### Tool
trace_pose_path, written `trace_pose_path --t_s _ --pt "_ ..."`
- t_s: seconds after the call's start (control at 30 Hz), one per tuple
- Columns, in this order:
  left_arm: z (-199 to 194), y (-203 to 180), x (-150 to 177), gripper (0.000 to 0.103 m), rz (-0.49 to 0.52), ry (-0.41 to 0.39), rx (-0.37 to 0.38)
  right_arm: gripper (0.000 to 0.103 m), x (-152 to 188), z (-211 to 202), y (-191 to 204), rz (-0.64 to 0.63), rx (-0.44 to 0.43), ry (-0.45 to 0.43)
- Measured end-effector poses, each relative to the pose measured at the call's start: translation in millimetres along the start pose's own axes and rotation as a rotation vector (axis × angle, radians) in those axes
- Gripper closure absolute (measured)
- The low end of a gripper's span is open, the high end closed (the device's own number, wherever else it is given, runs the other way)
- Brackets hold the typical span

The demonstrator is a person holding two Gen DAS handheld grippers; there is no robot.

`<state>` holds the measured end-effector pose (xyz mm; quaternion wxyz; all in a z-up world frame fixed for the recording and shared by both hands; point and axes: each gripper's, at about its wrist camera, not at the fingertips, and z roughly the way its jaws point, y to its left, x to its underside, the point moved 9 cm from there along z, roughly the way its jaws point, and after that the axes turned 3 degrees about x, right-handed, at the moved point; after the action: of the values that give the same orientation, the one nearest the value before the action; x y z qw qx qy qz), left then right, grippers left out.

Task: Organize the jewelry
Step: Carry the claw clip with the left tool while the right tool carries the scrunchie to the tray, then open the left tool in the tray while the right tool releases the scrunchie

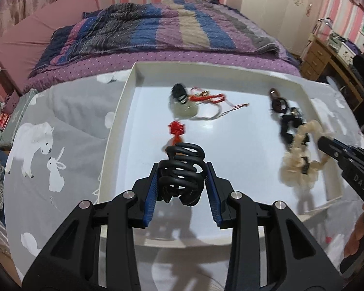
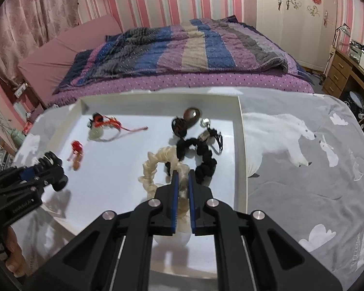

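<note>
Your left gripper [image 1: 182, 169] is grasping one black claw clip [image 1: 182, 177] between blue pads, above near part of white tray [image 1: 116, 121]. Your right gripper [image 2: 183, 181] is pinching one cream scrunchie [image 2: 153, 167], jaws nearly closed on it, over tray's right side. One black scrunchie [image 2: 203, 155] is lying touching cream one. One red charm [image 1: 177, 131] is lying just beyond clip. One pale pendant [image 1: 184, 109] with red cord is resting farther back. Tray is sitting on one grey animal-print cloth [image 1: 60, 126].

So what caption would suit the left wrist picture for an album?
Left gripper clamps a black claw hair clip above a white tray of hair accessories.
</note>
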<state>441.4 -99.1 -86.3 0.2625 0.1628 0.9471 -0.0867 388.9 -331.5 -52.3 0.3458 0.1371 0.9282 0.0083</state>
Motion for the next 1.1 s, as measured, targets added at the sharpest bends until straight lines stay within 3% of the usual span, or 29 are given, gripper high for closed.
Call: trace_pose_path --t_s 0.17,0.7,1.1 --pt "13.2 11.0 5.2 0.067 -0.024 0.028 -0.001 0.096 2.8 10.0 -6.5 -0.007 0.037 0.012" --pt "22.4 16.5 9.9 0.064 -0.039 0.029 -0.029 0.095 16.7 31.7 -3.7 0.004 0.029 0.067" --pt "19.7 6.6 10.6 0.048 -0.010 0.014 -0.047 0.092 22.6 38.4 -0.1 -0.011 0.049 0.082"
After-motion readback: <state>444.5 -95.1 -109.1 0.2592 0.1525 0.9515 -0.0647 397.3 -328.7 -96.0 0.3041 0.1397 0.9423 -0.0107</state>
